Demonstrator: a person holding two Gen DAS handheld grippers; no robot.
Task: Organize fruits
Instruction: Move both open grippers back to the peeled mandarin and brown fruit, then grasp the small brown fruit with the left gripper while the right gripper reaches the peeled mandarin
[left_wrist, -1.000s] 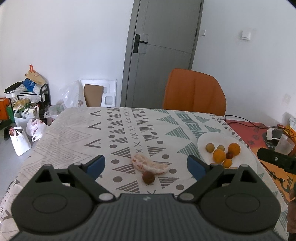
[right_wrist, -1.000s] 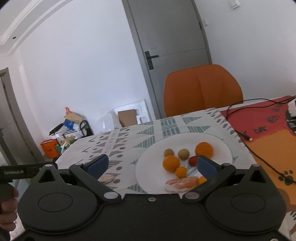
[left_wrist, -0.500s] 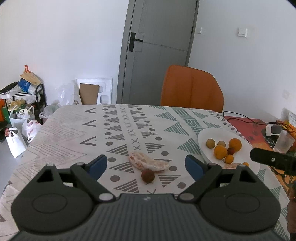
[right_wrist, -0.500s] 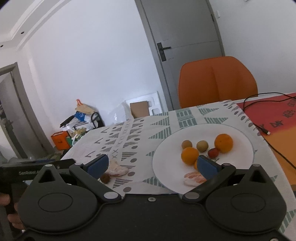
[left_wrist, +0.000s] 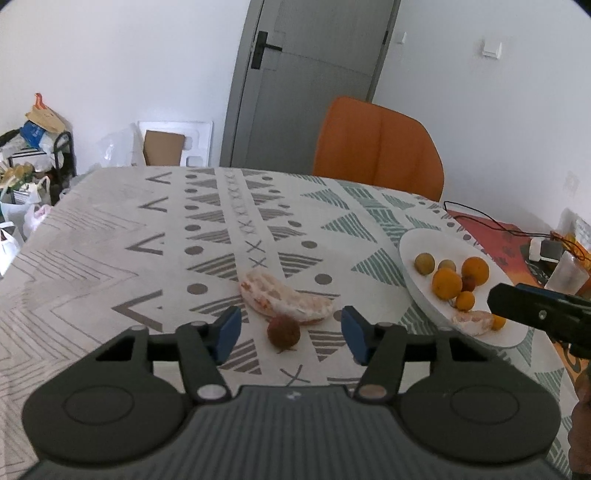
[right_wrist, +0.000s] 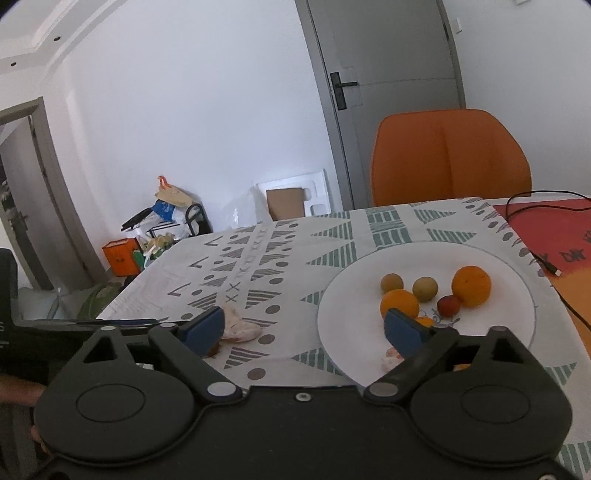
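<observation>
A peeled pomelo piece (left_wrist: 284, 301) and a small brown lychee (left_wrist: 283, 331) lie on the patterned tablecloth (left_wrist: 147, 236). My left gripper (left_wrist: 290, 334) is open, low over the cloth, with the lychee between its blue pads. A white plate (left_wrist: 417, 243) to the right holds several oranges and small fruits, with another pomelo piece (left_wrist: 472, 320) at its near edge. In the right wrist view my right gripper (right_wrist: 303, 328) is open and empty above the plate's (right_wrist: 509, 280) near-left rim; the pomelo piece (right_wrist: 240, 326) lies to its left.
An orange chair (left_wrist: 376, 147) stands behind the table's far edge. A red mat (right_wrist: 546, 229) with a black cable (right_wrist: 543, 195) lies right of the plate. Bags and boxes (left_wrist: 29, 147) are on the floor at left, near a grey door (left_wrist: 306, 81).
My left gripper has moved forward and down, so the lychee now sits between its pads. My right gripper has swung left, away from the middle of the plate.
</observation>
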